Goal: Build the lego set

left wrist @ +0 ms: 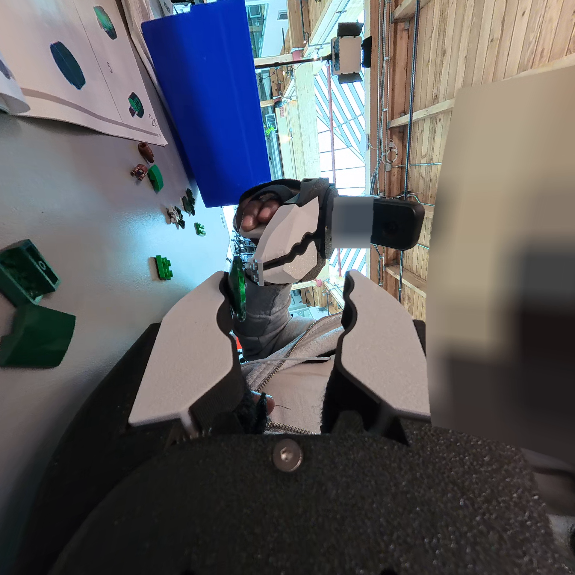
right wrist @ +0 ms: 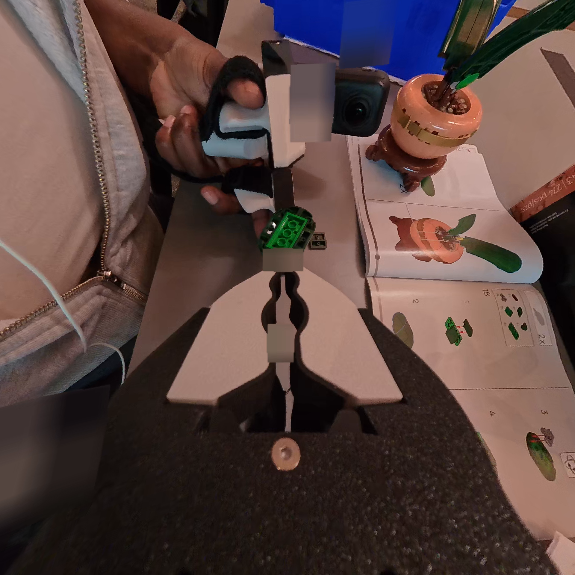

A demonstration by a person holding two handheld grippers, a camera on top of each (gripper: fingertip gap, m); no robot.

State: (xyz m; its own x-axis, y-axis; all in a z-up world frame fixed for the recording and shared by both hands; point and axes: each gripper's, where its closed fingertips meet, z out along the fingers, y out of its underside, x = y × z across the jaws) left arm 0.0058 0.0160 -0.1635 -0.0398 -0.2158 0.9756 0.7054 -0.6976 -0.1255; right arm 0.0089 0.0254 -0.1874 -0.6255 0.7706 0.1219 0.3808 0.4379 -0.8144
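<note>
Green dominates the middle of both views: a round dark-green leaf (left wrist: pixel 237 289) with a bright green plate (right wrist: pixel 287 231) studded onto its face is up off the tabletop (left wrist: pixel 77 217), between the two grippers. In the left wrist view the left gripper (left wrist: pixel 284 287) stands wide open, the leaf resting edge-on against the tip of its left finger while the other finger is well clear, so nothing is clamped there. The right gripper (left wrist: pixel 264 273) comes in from beyond with its jaws nearly closed on a small grey plate (left wrist: pixel 255 273), which touches the leaf; in the right wrist view the right gripper (right wrist: pixel 284 275) shows only a thin gap, and a blurred patch hides its tips. A hand (right wrist: pixel 189 124) in a grey zip jacket (right wrist: pixel 46 186) works the left gripper's handle. Loose pieces lie on the tabletop: a bright green brick (left wrist: pixel 164 267), a smaller green one (left wrist: pixel 200 228), a green rounded piece (left wrist: pixel 155 177), brown bits (left wrist: pixel 145 152) and two large dark-green parts (left wrist: pixel 28 273) near its edge. An open booklet (right wrist: pixel 451 311) lies toward the right side of the tabletop, a built pot (right wrist: pixel 434 124) with dark leaves standing on its far page. A blue bin (left wrist: pixel 205 102) sits behind.
</note>
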